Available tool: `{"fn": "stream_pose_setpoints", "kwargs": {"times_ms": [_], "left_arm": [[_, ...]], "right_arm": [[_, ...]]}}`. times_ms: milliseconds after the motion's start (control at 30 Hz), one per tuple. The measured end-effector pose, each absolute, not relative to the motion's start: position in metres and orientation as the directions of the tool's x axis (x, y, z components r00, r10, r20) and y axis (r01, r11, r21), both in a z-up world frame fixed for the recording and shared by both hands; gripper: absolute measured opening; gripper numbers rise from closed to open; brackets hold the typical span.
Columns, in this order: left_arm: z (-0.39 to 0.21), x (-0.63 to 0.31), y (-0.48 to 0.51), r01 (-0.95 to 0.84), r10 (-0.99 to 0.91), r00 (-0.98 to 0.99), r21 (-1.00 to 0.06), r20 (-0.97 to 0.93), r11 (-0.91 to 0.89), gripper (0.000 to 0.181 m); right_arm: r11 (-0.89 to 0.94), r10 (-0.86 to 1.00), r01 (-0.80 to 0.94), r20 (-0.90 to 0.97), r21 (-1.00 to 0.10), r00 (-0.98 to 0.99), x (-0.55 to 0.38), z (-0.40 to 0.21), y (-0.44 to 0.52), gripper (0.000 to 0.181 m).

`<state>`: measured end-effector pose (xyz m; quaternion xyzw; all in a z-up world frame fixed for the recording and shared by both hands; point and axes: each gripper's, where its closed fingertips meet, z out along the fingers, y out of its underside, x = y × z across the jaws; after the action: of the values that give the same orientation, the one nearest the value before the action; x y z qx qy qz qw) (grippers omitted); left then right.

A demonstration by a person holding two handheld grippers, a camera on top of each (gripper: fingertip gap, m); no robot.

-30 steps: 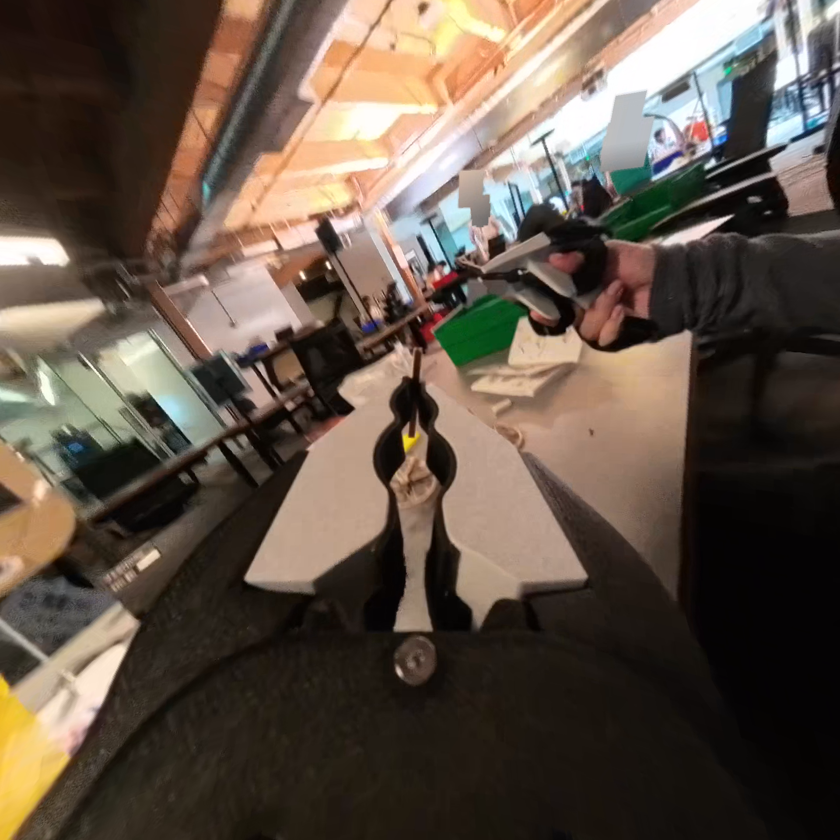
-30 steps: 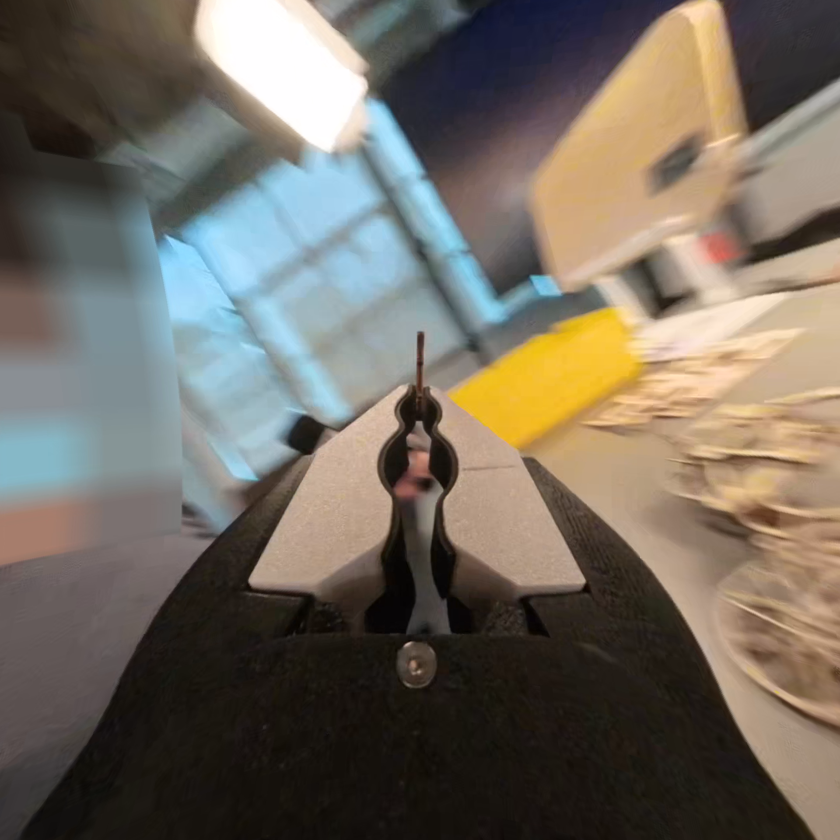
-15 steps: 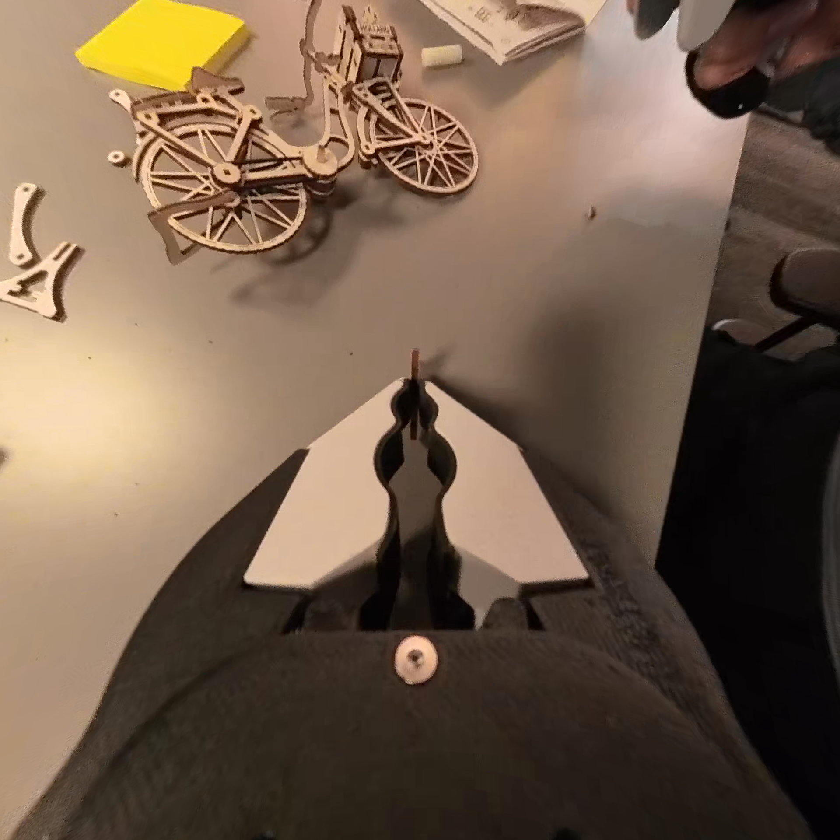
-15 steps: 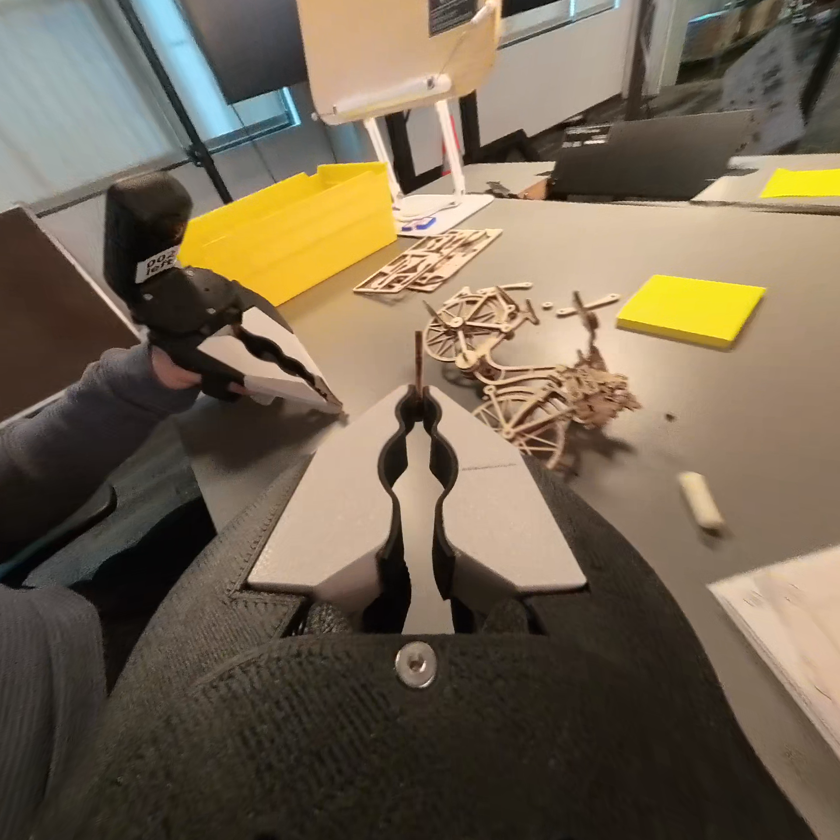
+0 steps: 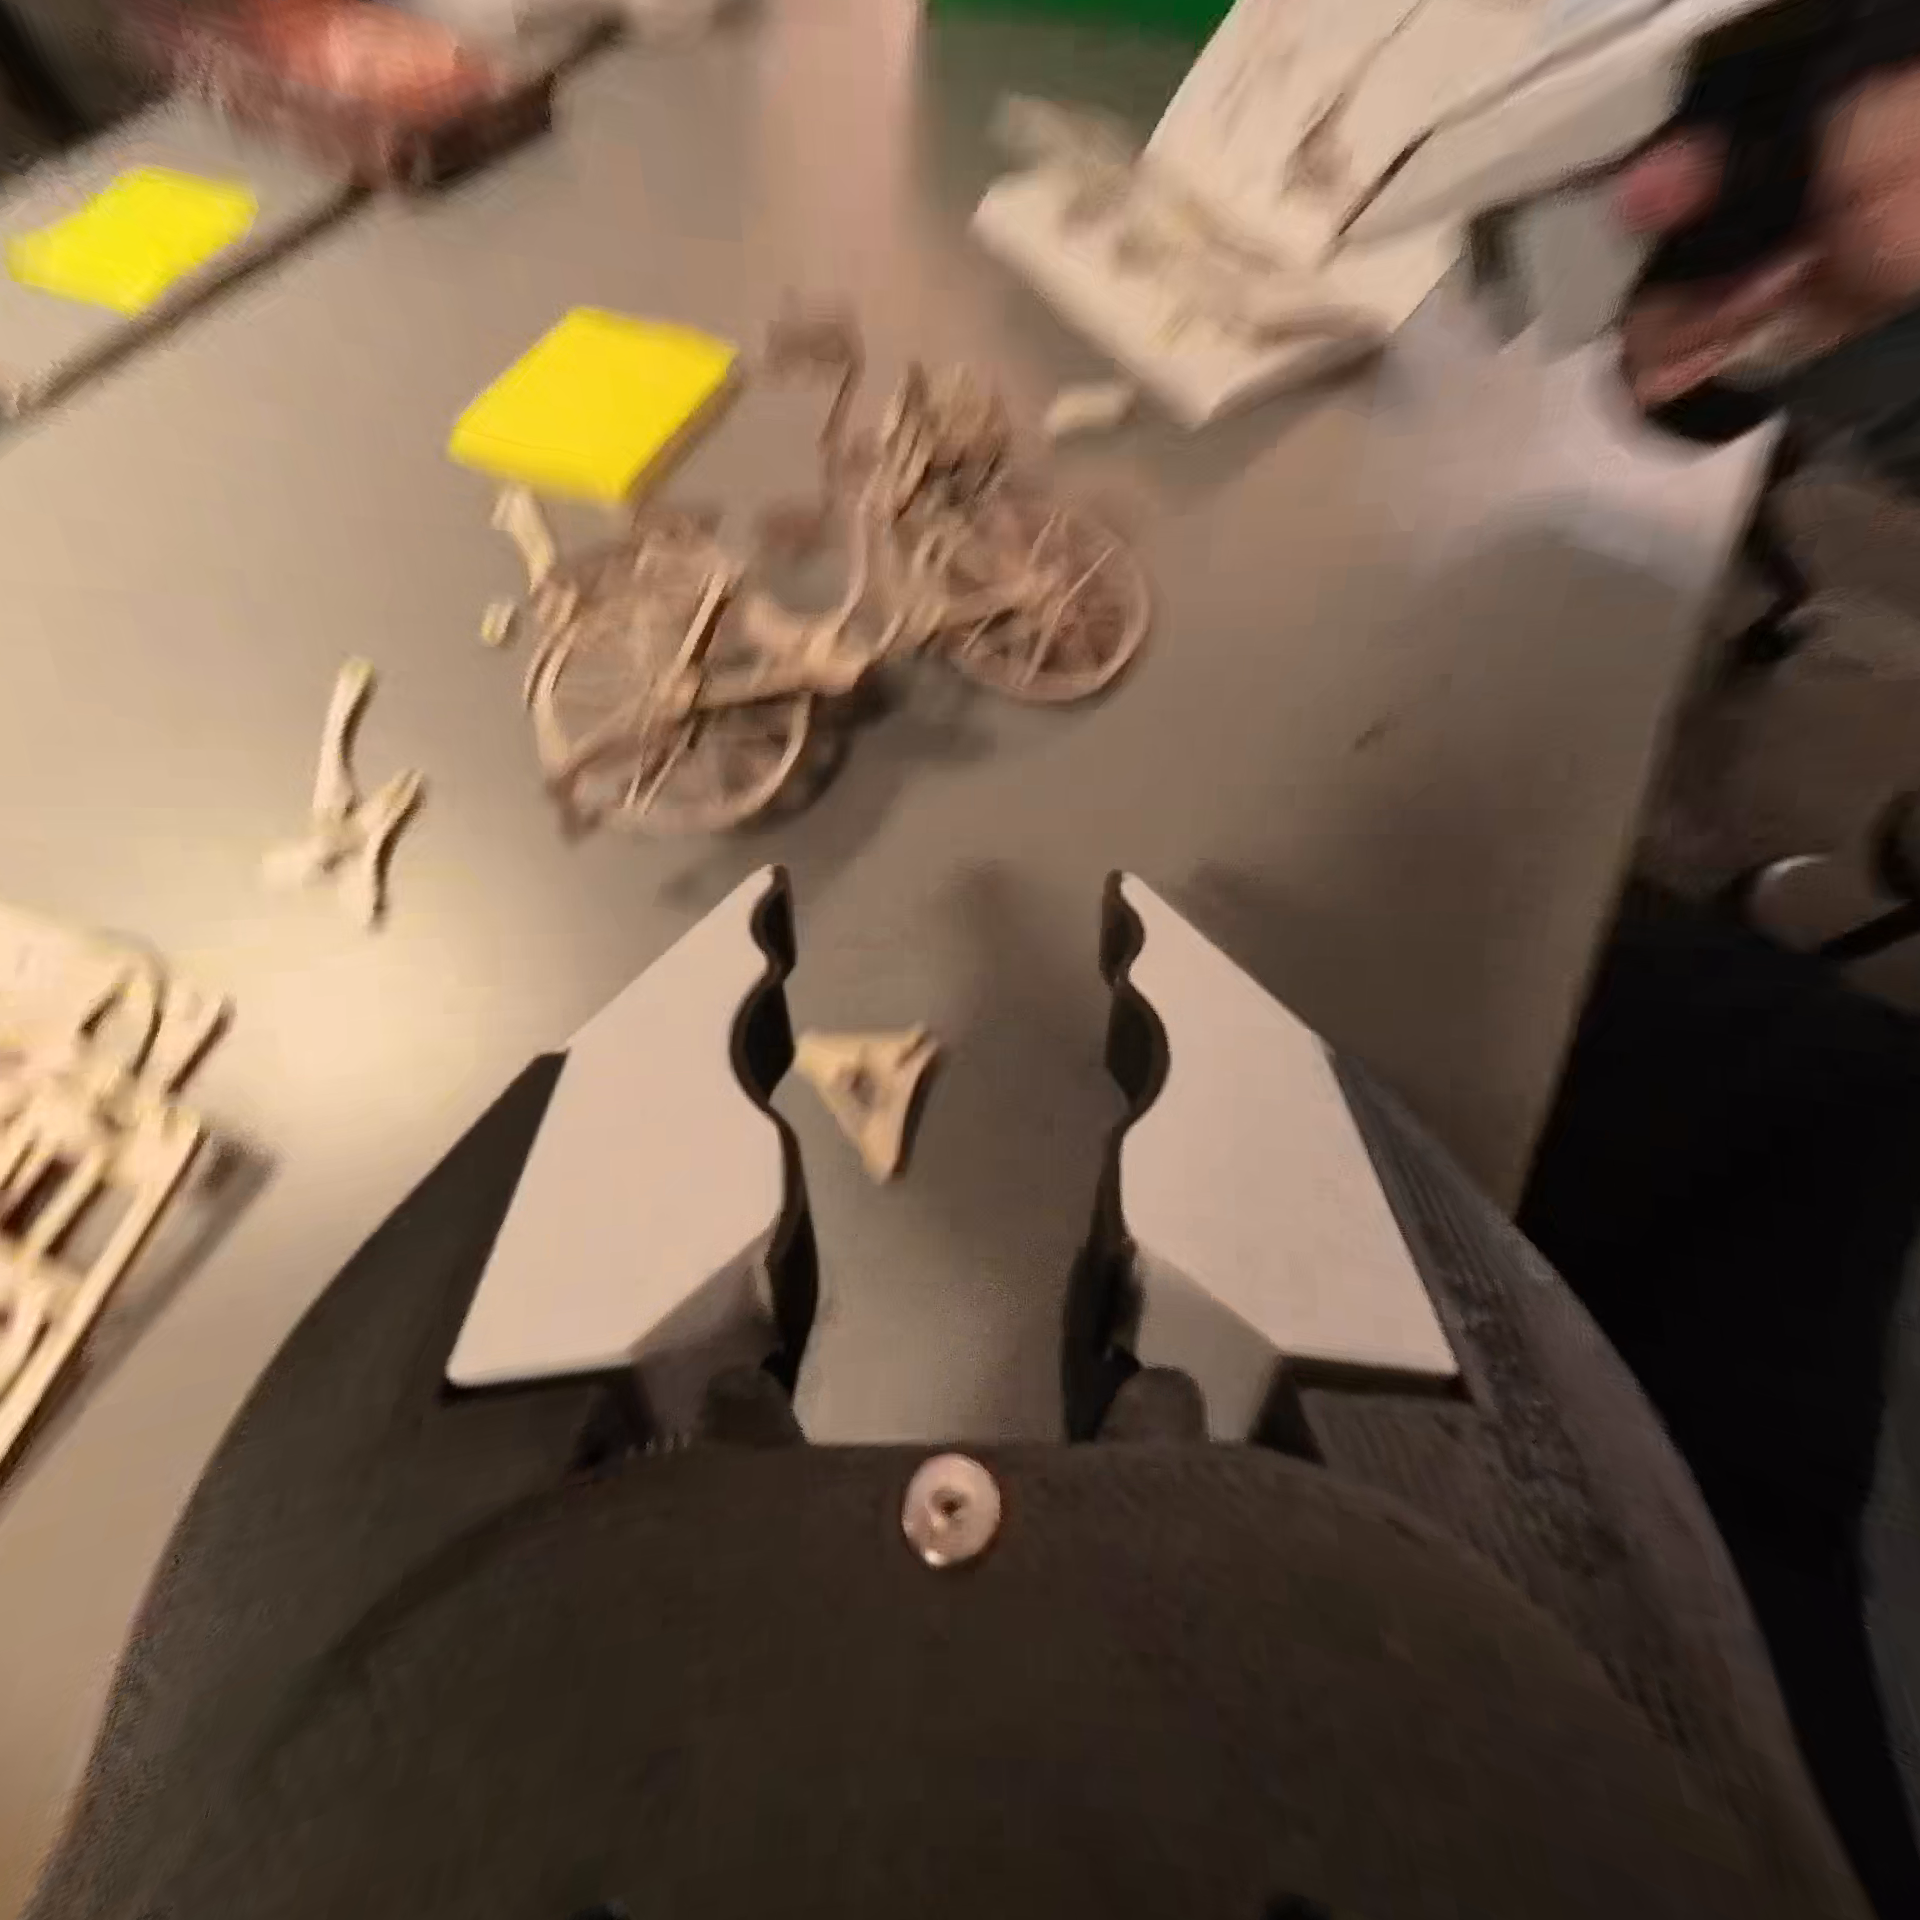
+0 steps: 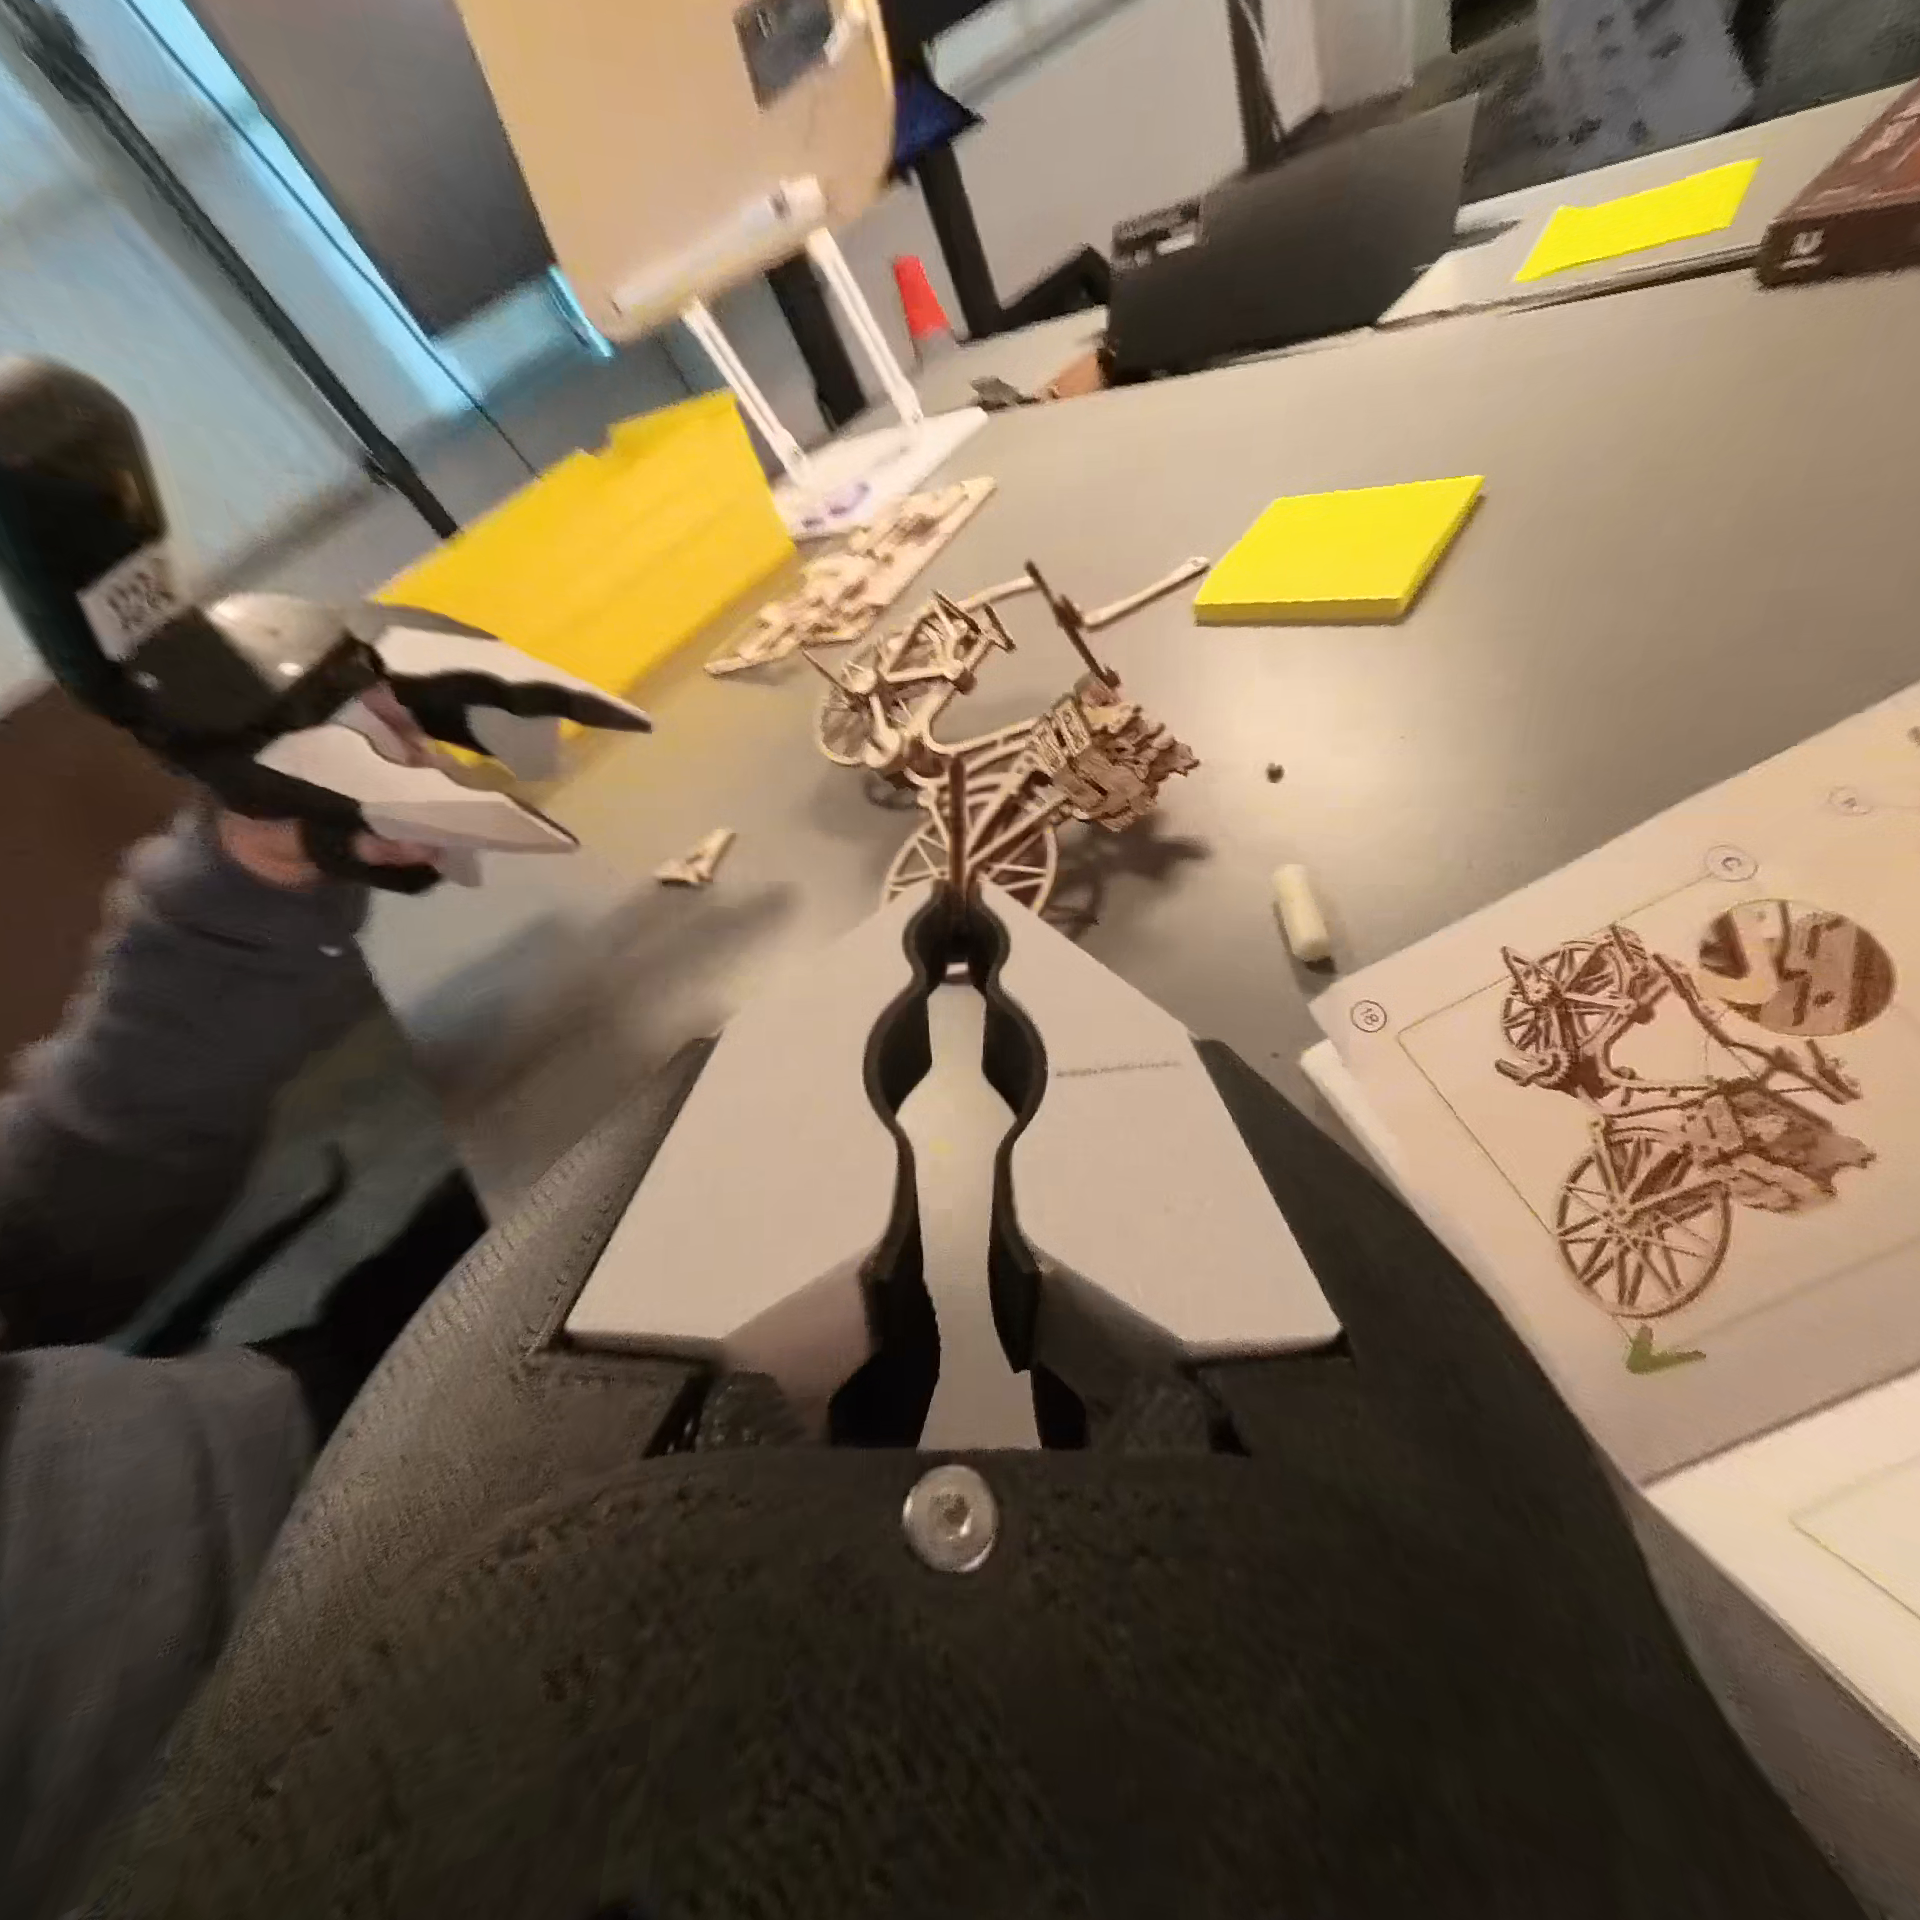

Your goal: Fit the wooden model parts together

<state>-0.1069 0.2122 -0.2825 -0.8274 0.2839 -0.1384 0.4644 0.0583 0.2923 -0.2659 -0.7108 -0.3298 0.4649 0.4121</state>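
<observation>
My left gripper [image 5: 945, 888] is open and empty above the grey table [image 5: 1299, 831]. A small triangular wooden part [image 5: 868, 1091] lies flat on the table between its fingers. It also shows in the right wrist view [image 6: 696, 860], below the open left gripper [image 6: 608, 781]. My right gripper [image 6: 954, 904] is shut on a thin wooden strip [image 6: 954, 821] that stands up edge-on from its tips. The partly built wooden bicycle [image 6: 997, 748] stands just beyond it and shows blurred in the left wrist view [image 5: 831, 644].
A yellow note pad [image 6: 1340, 561], a wooden parts sheet [image 6: 862, 582] and a yellow bin [image 6: 613, 551] lie beyond the bicycle. An instruction booklet [image 6: 1662, 1091] and a small white cylinder [image 6: 1301, 909] lie to the right. Loose wooden parts [image 5: 343, 821] lie left. The table edge [image 5: 1621, 935] is near. Across from one pair of fingers to the other is roughly 20 centimeters. From the right gripper's tips to the small white cylinder [image 6: 1301, 909] is close to 9 centimeters. It turns up in the left wrist view [image 5: 1093, 403] as well.
Both views have swung from the room down to the table. My left gripper has opened and let go of its thin wooden part, which now lies on the table. The right gripper stays shut.
</observation>
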Motion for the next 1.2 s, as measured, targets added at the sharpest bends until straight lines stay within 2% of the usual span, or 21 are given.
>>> {"fn": "stream_pose_setpoints", "kwargs": {"times_ms": [67,133,233,333,500,600,633,800,900,967,1033,1100,1200], "left_arm": [[-0.256,-0.064,0.220,-0.375,-0.717,0.694,-0.885,-0.070,-0.276,0.047],[-0.248,-0.025,0.239,-0.523,-0.807,0.559,-0.836,-0.189,-0.166,0.045],[-0.256,0.026,0.278,-0.716,-0.903,0.321,-0.697,-0.284,-0.035,0.045],[-0.277,0.054,0.314,-0.833,-0.952,0.159,-0.552,-0.263,0.013,0.040],[-0.320,0.060,0.349,-0.955,-0.975,0.004,-0.291,-0.221,0.063,0.034],[-0.342,0.054,0.356,-0.980,-0.985,-0.021,-0.193,-0.171,0.055,0.028],[-0.345,0.054,0.357,-0.981,-0.987,-0.021,-0.188,-0.158,0.051,0.020],[-0.347,0.055,0.355,-0.981,-0.994,0.033,-0.196,-0.103,-0.013,0.008],[-0.347,0.054,0.355,-0.976,-0.991,0.069,-0.214,-0.111,-0.044,0.008],[-0.339,0.061,0.356,-0.946,-0.981,0.141,-0.311,-0.136,-0.093,0.008],[-0.318,0.080,0.348,-0.855,-0.969,0.239,-0.488,-0.065,-0.178,0.008],[-0.290,0.098,0.335,-0.719,-0.953,0.299,-0.644,0.051,-0.260,0.008],[-0.259,0.110,0.320,-0.579,-0.931,0.330,-0.745,0.158,-0.332,0.008]], "right_arm": [[-0.473,0.838,0.034,-0.437,-0.880,0.327,0.066,-0.262,0.295,0.000],[-0.458,0.836,0.016,-0.424,-0.889,0.348,0.076,-0.258,0.298,0.000],[-0.419,0.838,-0.026,-0.398,-0.908,0.374,0.089,-0.248,0.299,0.000],[-0.386,0.828,-0.108,-0.395,-0.916,0.399,0.105,-0.236,0.302,0.000],[-0.361,0.818,-0.202,-0.413,-0.911,0.401,0.129,-0.228,0.304,0.000],[-0.364,0.813,-0.235,-0.430,-0.901,0.393,0.136,-0.228,0.306,0.000],[-0.369,0.812,-0.245,-0.439,-0.896,0.384,0.137,-0.228,0.306,0.000],[-0.381,0.816,-0.287,-0.466,-0.879,0.342,0.138,-0.226,0.306,0.000],[-0.364,0.827,-0.298,-0.453,-0.883,0.333,0.137,-0.224,0.306,0.000],[-0.321,0.842,-0.292,-0.412,-0.901,0.347,0.134,-0.221,0.305,0.000],[-0.207,0.862,-0.228,-0.288,-0.951,0.417,0.129,-0.219,0.304,0.000],[-0.033,0.851,-0.082,-0.071,-0.996,0.521,0.123,-0.218,0.304,0.000],[0.231,0.758,0.157,0.279,-0.960,0.589,0.116,-0.206,0.303,0.000]]}}
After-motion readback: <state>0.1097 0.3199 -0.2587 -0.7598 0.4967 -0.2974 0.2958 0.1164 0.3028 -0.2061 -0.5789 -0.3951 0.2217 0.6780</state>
